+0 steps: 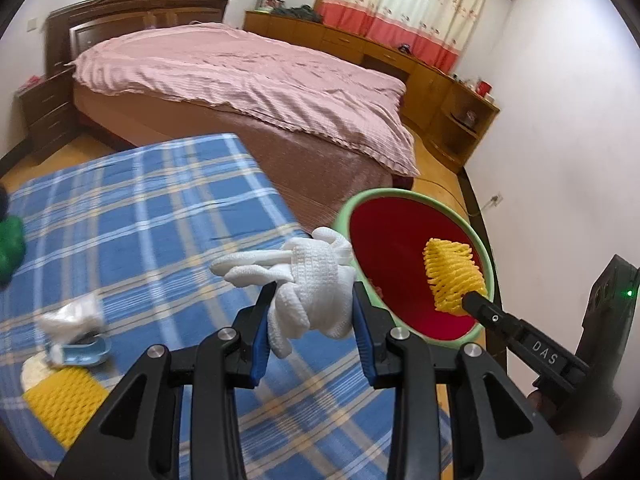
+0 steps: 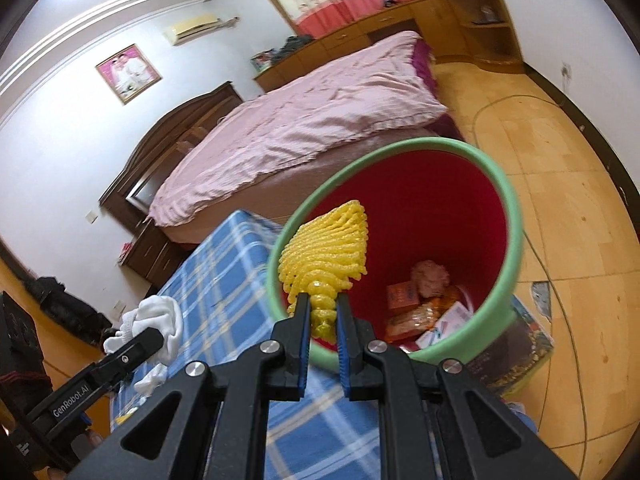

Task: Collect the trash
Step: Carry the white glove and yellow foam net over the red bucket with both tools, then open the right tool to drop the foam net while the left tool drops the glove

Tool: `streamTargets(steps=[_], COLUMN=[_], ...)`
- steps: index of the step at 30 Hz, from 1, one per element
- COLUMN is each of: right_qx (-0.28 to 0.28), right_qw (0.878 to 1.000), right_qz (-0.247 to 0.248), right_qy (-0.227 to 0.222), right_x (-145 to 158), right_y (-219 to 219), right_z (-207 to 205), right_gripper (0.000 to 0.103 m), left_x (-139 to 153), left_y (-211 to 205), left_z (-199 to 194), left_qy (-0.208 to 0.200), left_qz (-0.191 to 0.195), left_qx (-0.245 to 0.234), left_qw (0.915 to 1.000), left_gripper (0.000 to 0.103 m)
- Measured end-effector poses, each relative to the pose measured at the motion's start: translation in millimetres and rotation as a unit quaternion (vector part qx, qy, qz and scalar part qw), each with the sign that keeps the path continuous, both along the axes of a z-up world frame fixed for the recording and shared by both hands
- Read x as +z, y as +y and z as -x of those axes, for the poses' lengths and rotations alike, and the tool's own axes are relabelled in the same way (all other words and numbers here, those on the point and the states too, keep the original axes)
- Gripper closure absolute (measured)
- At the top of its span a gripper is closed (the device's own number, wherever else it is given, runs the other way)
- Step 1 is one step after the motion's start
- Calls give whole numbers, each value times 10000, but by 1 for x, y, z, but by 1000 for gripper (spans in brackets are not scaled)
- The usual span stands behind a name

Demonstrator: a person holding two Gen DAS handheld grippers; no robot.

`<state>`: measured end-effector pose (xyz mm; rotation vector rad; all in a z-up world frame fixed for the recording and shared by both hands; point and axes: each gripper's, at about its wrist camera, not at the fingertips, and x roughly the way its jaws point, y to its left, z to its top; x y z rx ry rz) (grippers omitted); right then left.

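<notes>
At the left edge of the left wrist view a green thing (image 1: 10,246) is cut off, and I cannot tell what it is; the small pale items (image 1: 74,334) beside it on the cloth are blurred. The red bucket (image 2: 516,240) with its green rim is my landmark: at its bottom lie some packets and a pink lump (image 2: 430,278), hard to read. Just beside the bucket stands a table with a blue checked cloth (image 1: 152,208), behind the bucket is a bed with a pink cover (image 1: 248,76), and around it a yellow wooden floor (image 2: 560,184). My right gripper (image 2: 322,314) is clenched on a yellow foam net (image 2: 326,258), which hangs over the mouth of the bucket, inside the rim line. My left gripper (image 1: 314,306) grasps a white knitted glove (image 1: 308,280) over the cloth, just beside the rim. Another yellow foam net (image 1: 64,404) lies on the cloth, well apart from the bucket.
</notes>
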<state>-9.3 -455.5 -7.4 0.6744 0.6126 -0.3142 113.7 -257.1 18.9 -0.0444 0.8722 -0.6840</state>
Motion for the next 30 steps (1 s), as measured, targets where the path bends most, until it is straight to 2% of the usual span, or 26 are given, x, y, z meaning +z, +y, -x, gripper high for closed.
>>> streamTargets(steps=[12, 21, 25, 30], right_qx=[-442, -555, -586, -720], right_qw=[9987, 9979, 9980, 9973], right_qz=[99, 147, 56, 69], right_qy=[242, 289, 216, 120], right_x=[-17, -21, -22, -17], right_y=[-27, -32, -35, -38], right_z=[6, 5, 7, 12], right_gripper=[85, 74, 66, 64], left_x=[-18, -28, -29, -31], left_y=[-55, -72, -77, -85], left_z=[-7, -12, -14, -17], left_qy=[72, 118, 102, 46], left_qz=[-233, -319, -343, -444], left_qx=[-452, -560, -581, -671], left_qw=[9987, 9979, 9977, 9967], left_gripper=[67, 67, 67, 67])
